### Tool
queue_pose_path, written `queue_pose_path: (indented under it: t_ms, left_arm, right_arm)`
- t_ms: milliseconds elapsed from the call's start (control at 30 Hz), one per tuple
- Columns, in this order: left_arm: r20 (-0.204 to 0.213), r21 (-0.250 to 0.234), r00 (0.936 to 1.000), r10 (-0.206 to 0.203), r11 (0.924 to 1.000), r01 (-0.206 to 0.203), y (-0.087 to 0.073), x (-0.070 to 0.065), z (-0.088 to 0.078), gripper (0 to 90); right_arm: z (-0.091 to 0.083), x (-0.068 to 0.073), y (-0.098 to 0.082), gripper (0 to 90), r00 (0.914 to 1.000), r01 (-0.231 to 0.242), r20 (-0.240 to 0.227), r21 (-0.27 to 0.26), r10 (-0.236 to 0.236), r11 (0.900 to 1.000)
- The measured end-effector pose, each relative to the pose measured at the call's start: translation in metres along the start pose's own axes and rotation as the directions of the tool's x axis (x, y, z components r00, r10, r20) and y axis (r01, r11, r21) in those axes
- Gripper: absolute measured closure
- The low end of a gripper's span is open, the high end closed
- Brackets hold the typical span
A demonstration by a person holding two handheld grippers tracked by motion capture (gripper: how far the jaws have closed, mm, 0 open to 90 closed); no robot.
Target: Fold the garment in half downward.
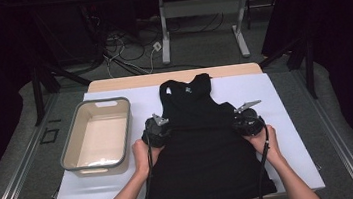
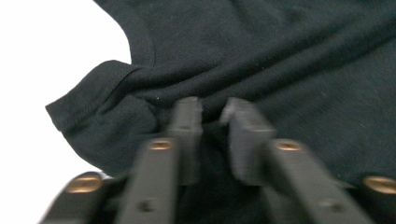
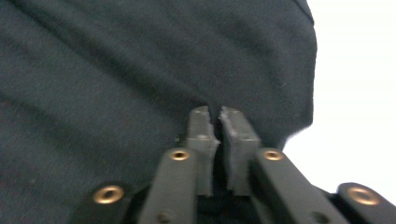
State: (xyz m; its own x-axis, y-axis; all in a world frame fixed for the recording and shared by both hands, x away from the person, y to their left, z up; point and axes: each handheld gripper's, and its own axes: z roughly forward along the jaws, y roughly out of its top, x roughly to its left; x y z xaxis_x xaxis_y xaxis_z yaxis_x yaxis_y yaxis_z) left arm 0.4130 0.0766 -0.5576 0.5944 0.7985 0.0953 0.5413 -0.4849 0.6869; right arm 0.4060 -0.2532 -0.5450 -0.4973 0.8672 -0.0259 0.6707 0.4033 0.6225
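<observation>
A black tank top lies flat on the white sheet, neck away from me and hem near the front edge. My left gripper sits at the garment's left side just under the armhole. In the left gripper view its jaws stand nearly together with a fold of the black fabric bunched between them. My right gripper is at the matching spot on the right side. Its jaws are pinched on the cloth near the armhole edge.
A beige bin with a grey rim stands on the sheet left of the garment, close to my left hand. Beyond the table are a desk frame and loose cables on the floor.
</observation>
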Motion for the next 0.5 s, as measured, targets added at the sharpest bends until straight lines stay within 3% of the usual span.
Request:
queue_pose_path:
  t_ms: [67, 100, 267, 500]
  left_arm:
    - [0.003, 0.001, 0.9999, 0.010, 0.9999, -0.010, 0.000, 0.000, -0.001, 84.5]
    - [0.009, 0.001, 0.9999, 0.011, 0.9999, -0.012, -0.001, 0.000, -0.002, 85.2]
    - [0.039, 0.000, 0.9988, 0.031, 0.9995, -0.032, -0.008, -0.006, -0.012, 85.7]
    - [0.109, 0.006, 0.9935, 0.032, 0.9994, -0.033, -0.019, -0.011, -0.028, 85.3]
  right_arm:
    - [-0.001, 0.001, -0.002, 86.6, 0.9999, 0.014, 0.001, -0.010, -0.014, 1.000]
    - [-0.003, 0.002, -0.003, 86.7, 1.0000, 0.009, -0.001, 0.011, -0.009, 1.000]
    - [-0.012, 0.003, -0.010, 86.9, 0.9992, 0.041, -0.003, 0.024, -0.041, 0.999]
    - [-0.030, 0.008, -0.024, 86.8, 0.9990, 0.037, -0.026, 0.050, -0.036, 0.998]
